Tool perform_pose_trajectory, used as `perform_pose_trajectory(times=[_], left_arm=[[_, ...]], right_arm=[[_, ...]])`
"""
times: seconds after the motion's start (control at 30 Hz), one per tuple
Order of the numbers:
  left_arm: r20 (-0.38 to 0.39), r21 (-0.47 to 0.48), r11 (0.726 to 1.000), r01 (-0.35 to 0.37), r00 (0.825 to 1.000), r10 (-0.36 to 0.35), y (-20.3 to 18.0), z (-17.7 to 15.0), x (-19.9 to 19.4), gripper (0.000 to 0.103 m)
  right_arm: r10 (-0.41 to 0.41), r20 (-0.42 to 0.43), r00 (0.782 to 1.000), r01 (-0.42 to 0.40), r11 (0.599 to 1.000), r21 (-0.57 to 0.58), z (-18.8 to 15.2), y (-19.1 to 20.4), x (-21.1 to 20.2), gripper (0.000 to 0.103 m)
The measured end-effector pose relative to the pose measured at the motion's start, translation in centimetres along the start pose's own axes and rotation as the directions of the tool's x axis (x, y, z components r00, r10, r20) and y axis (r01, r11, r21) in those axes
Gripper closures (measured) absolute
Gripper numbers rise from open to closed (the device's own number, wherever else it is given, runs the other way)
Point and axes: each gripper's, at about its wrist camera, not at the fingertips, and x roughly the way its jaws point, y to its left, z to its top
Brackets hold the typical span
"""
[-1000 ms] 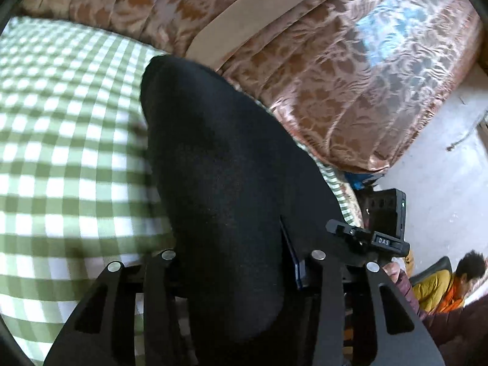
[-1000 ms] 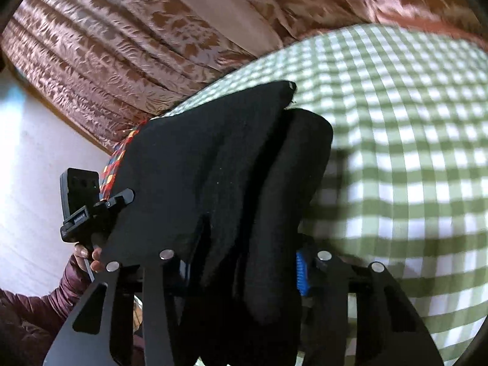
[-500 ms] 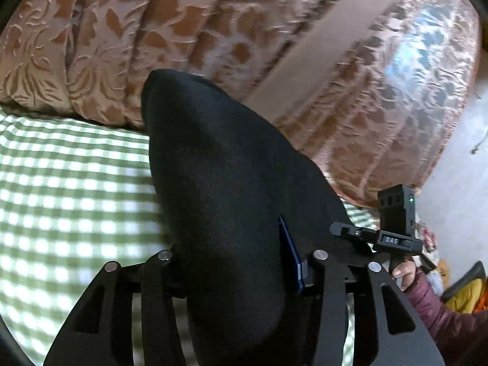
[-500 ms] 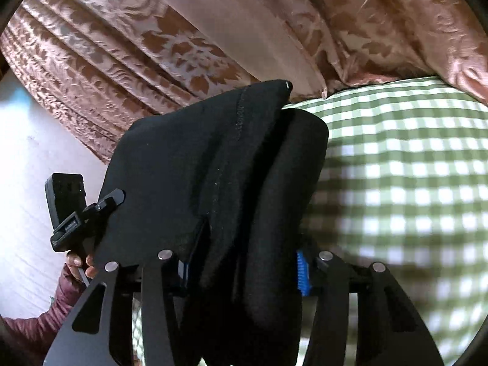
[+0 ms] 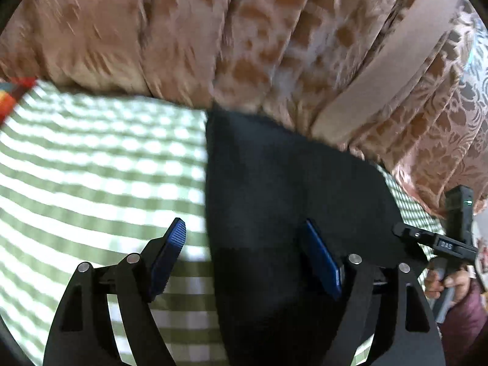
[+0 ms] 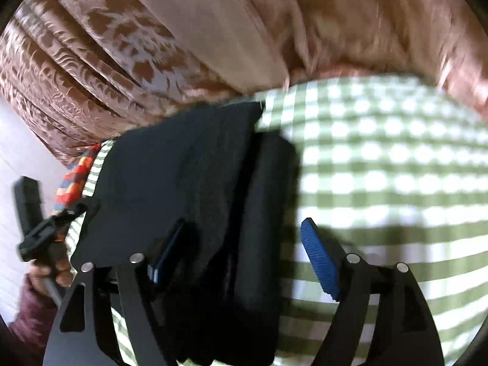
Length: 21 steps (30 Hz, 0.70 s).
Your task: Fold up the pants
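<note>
The black pants lie folded on the green-and-white checked cloth. My left gripper is open, its blue pads spread wide, with the pants' edge lying between them over the right pad. In the right wrist view the pants show as stacked layers. My right gripper is open too, with the fabric between its fingers near the left pad. Each gripper shows in the other's view, the right one and the left one.
A pink-brown patterned curtain hangs right behind the far edge of the checked cloth. A colourful patchwork edge runs along the side of the surface. A hand in a maroon sleeve holds the other gripper.
Both grippers have opened and let go of the pants. The pants have dropped from a raised hold onto the checked cloth.
</note>
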Motion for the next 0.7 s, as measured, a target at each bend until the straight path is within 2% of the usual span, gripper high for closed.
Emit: perform_pose_trajectory(times=[0.03,0.13,0.23,0.27,0.3,0.37,0.53,0.6,0.7], left_arm=[[0.044,0.008,1.0,-0.011,0.999,0.011,-0.3,-0.1,-1.4,0.025],[0.096,0.051,0.999,-0.009,0.995,0.004,-1.9,-0.8,-3.5,0.035],[0.075,0.095,0.995,0.022,0.997,-0.029,-3.9,-2.6,-3.8,0.041],[0.046,0.125,0.992,0.015,0.999,-0.021,-4.5,-3.5,-3.2,0.041],[0.02,0.156,0.988,-0.017,1.0,0.015,-5.0,-4.3,-2.3,0.041],[-0.02,0.172,0.985,-0.03,0.999,0.034,-5.4,-5.5,-0.7,0.041],[-0.003,0.149,0.987,-0.056,0.998,0.057,-5.6,-5.5,-0.1,0.041],[0.005,0.132,0.989,-0.071,0.997,0.071,-5.8,-5.2,-0.4,0.041],[0.022,0.112,0.989,-0.101,0.995,0.099,-6.5,-5.3,-1.3,0.04]], right_arm=[[-0.003,0.022,1.0,0.004,1.0,-0.022,-0.2,0.7,-0.8,0.045],[0.006,0.048,0.999,-0.001,0.995,-0.103,-0.9,3.3,-1.8,0.063],[-0.017,0.007,1.0,0.018,0.983,-0.182,-2.5,5.4,-0.6,0.067],[-0.07,-0.023,0.997,0.065,0.978,-0.199,-3.4,5.4,0.6,0.067],[-0.104,-0.017,0.994,0.098,0.971,-0.216,-3.9,5.4,1.3,0.07],[-0.129,0.027,0.991,0.132,0.964,-0.23,-4.9,5.2,2.1,0.071],[-0.155,0.085,0.984,0.17,0.959,-0.226,-5.6,5.5,2.2,0.069],[-0.135,0.1,0.986,0.154,0.967,-0.203,-5.9,5.2,1.9,0.069],[-0.064,0.107,0.992,0.077,0.99,-0.12,-5.8,4.3,1.4,0.061]])
